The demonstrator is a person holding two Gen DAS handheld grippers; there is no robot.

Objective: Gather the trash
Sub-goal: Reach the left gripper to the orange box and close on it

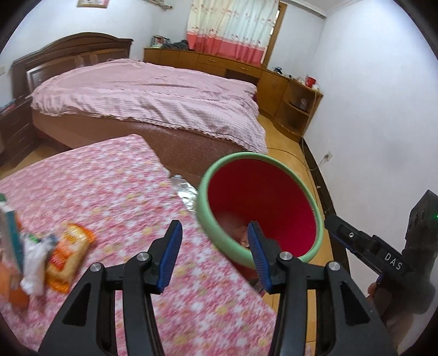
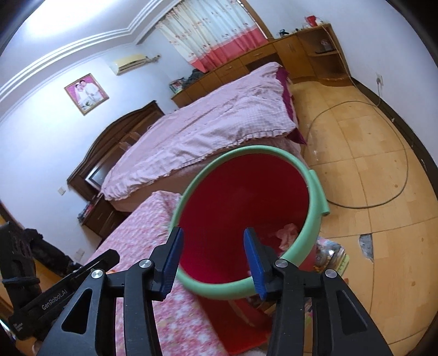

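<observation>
Hovering both tongs, I see left gripper (image 1: 215,256) and right gripper (image 2: 215,260) half-open, empty | wrappers (image 1: 65,257) at nine o'clock, nearer left | bin (image 2: 312,227) twelve o'clock

Soft daylight glows through the curtain (image 1: 230,24) far beyond the fingers (image 1: 171,254), leaving the room evenly bright. The bench (image 1: 123,197) by the fingers smears with motion blur; fisheye edges bend and darken.

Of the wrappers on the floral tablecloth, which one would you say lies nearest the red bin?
The crinkled silver foil wrapper, at the cloth's edge beside the bin's green rim; the orange snack packet lies farther away.
</observation>
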